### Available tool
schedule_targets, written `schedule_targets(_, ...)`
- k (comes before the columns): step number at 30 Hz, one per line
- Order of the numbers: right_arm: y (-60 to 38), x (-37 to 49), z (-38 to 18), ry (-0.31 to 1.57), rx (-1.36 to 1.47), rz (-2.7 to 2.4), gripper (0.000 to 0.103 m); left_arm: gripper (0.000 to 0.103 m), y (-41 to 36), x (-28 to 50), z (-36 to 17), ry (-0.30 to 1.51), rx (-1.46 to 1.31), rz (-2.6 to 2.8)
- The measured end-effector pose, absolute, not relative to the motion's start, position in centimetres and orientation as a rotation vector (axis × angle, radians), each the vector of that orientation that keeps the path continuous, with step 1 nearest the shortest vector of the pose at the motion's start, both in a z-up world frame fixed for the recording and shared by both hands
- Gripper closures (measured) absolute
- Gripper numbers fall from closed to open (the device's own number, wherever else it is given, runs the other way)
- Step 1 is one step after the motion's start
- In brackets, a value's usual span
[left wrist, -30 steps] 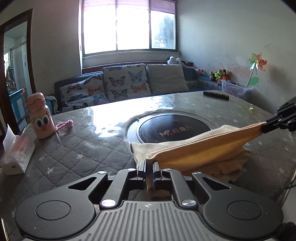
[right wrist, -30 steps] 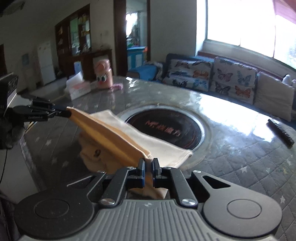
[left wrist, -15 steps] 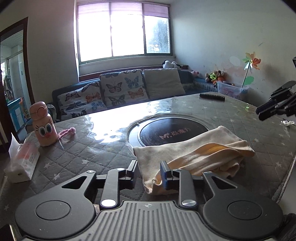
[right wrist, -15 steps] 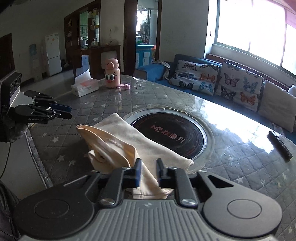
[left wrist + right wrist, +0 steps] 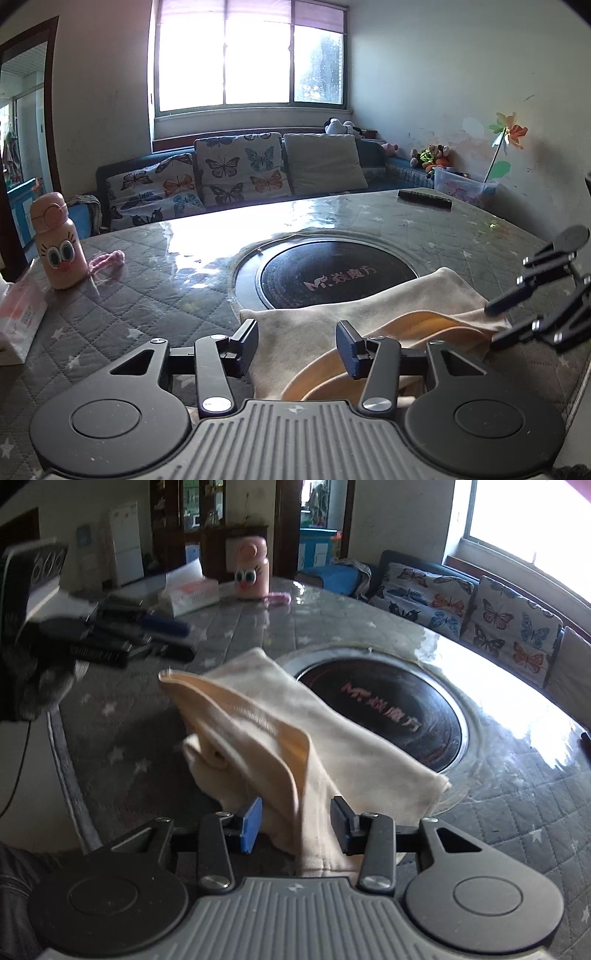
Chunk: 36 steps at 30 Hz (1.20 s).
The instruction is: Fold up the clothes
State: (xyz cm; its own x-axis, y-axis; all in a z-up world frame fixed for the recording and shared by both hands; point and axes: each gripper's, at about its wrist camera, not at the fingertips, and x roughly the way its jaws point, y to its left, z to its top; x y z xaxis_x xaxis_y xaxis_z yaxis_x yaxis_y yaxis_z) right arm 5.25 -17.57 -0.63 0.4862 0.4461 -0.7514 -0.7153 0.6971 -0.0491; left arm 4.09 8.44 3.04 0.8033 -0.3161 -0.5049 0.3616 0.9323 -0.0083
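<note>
A cream garment (image 5: 332, 317) with a peach-coloured folded edge lies bunched on the grey quilted table (image 5: 147, 295), partly over the round black inset (image 5: 332, 273). My left gripper (image 5: 299, 345) is open, its jaws wide apart over the garment's near end. My right gripper (image 5: 496, 325) shows at the right, open at the garment's far end. In the right wrist view the garment (image 5: 295, 731) runs away from my open right gripper (image 5: 295, 825). There my left gripper (image 5: 184, 640) is blurred and hangs open just beyond the garment's far corner.
A pink bottle with cartoon eyes (image 5: 57, 247), a pink cord (image 5: 107, 260) and a tissue box (image 5: 18, 321) stand at the table's left. A black remote (image 5: 424, 199) lies at the far right. A sofa with butterfly cushions (image 5: 236, 170) runs behind. The table edge (image 5: 70, 775) is near.
Both grippers let go of the garment, which dropped from its stretched hold onto the table. The jaws have since spread wider, and the right gripper came down to the garment's end.
</note>
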Motion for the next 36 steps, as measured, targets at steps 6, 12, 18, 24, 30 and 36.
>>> schedule_targets(6,-17.7,4.0,-1.8,0.796,-0.479,0.696,0.092,0.054,7.6,5.2,1.9,0.558,0.096,-0.393)
schedule_targets(12,-18.8,2.8,-1.2,0.787,-0.552,0.66,0.1,0.054,7.7,4.9,1.2,0.585,0.115,-0.423)
schedule_targets(18,-19.7,3.4,-0.3,0.802,-0.5,0.66,0.091,0.056,8.4,4.2,0.6,0.622,0.131,-0.435)
schedule_targets(24,-17.4,4.5,0.0,0.754,-0.451,0.735,0.071,0.088,9.1,3.5,0.2,0.634,0.13,-0.438)
schedule_targets(30,-14.2,5.8,-1.3,0.746,-0.448,0.813,0.071,0.094,9.7,2.3,0.6,0.599,0.147,-0.445)
schedule_targets(36,-12.3,5.8,-1.8,0.773,-0.441,0.923,0.071,0.091,10.8,1.4,0.6,0.611,0.164,-0.437)
